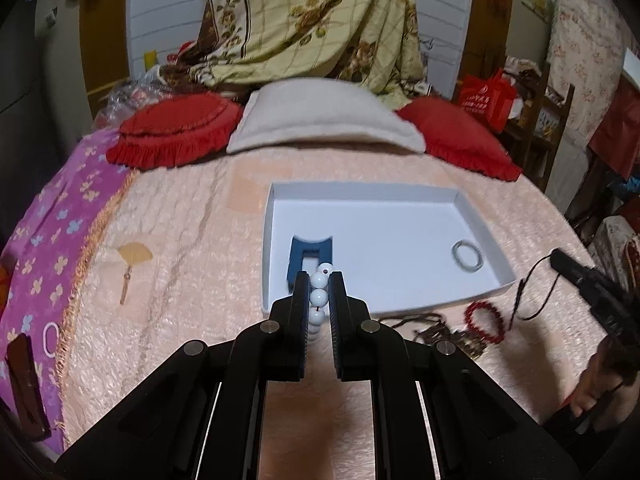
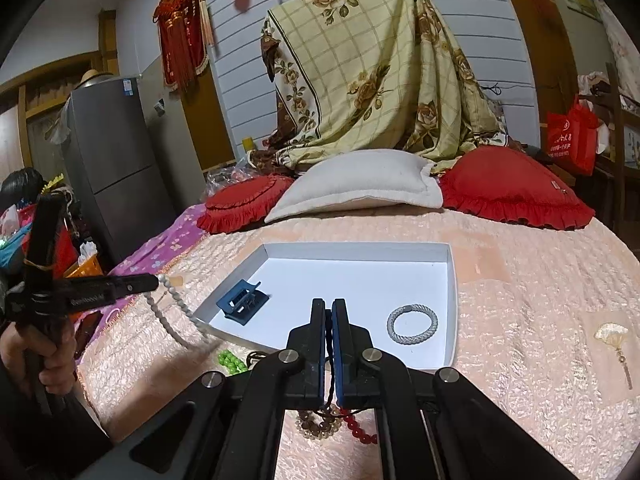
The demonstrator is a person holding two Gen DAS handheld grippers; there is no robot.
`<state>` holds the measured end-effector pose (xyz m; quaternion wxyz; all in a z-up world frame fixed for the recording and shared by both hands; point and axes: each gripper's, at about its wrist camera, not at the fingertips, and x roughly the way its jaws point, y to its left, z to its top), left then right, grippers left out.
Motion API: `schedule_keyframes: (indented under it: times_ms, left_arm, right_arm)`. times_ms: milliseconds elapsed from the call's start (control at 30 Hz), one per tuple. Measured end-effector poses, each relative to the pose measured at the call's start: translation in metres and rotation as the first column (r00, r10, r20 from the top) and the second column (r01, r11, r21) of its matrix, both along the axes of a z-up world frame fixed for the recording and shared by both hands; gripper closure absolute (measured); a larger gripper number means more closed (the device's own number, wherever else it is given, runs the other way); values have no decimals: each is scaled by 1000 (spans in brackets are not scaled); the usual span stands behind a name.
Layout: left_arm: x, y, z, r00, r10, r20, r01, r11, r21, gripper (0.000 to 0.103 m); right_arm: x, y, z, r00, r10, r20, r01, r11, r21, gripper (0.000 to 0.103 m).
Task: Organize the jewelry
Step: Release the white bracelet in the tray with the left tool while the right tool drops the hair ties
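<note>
My left gripper (image 1: 319, 280) is shut on a strand of large white beads (image 1: 319, 299), held above the near edge of a white tray (image 1: 472, 216). From the right wrist view the left gripper (image 2: 154, 281) is seen side-on, and the white beads (image 2: 176, 308) hang from it down to the bedspread. My right gripper (image 2: 329, 305) is shut on a dark braided cord (image 2: 329, 338). That cord (image 1: 534, 280) dangles from the right gripper (image 1: 560, 258) at the right. Inside the tray lie a blue hair clip (image 2: 242, 304) and a silver woven bracelet (image 2: 412, 324).
Loose jewelry lies on the pink bedspread before the tray: green beads (image 2: 230, 360), red beads (image 2: 360, 428), an amber cluster (image 2: 316, 424), a red bracelet (image 1: 484, 320). A fan-shaped ornament (image 2: 612, 336) lies to the right. Pillows (image 2: 360, 184) line the far side.
</note>
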<state>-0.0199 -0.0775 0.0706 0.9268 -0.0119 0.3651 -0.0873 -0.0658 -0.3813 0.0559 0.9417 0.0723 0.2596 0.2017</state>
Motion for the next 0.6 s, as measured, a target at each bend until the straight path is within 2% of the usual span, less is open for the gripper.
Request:
schedule_keyframes:
  times_ms: [167,367,467,600]
  left_arm:
    - [5,-6,23,1000,-11,22,12,999,-41,95]
    - [26,-34,41,997,-51,49,53,998,-33,95]
    - [49,-57,37,995,-89,38,90,996,-21,95]
    - [81,-81,18,993,-114,9,114,993,-13,95]
  right_arm:
    - [3,-3,9,1000,9,7,-10,999,32,100]
    - [24,2,32,1000,23,17,-24,999,48,100]
    - [48,6,33,999,33,-23,-31,998,60,100]
    - [89,10,18,992,38,-123,-29,996,79,100]
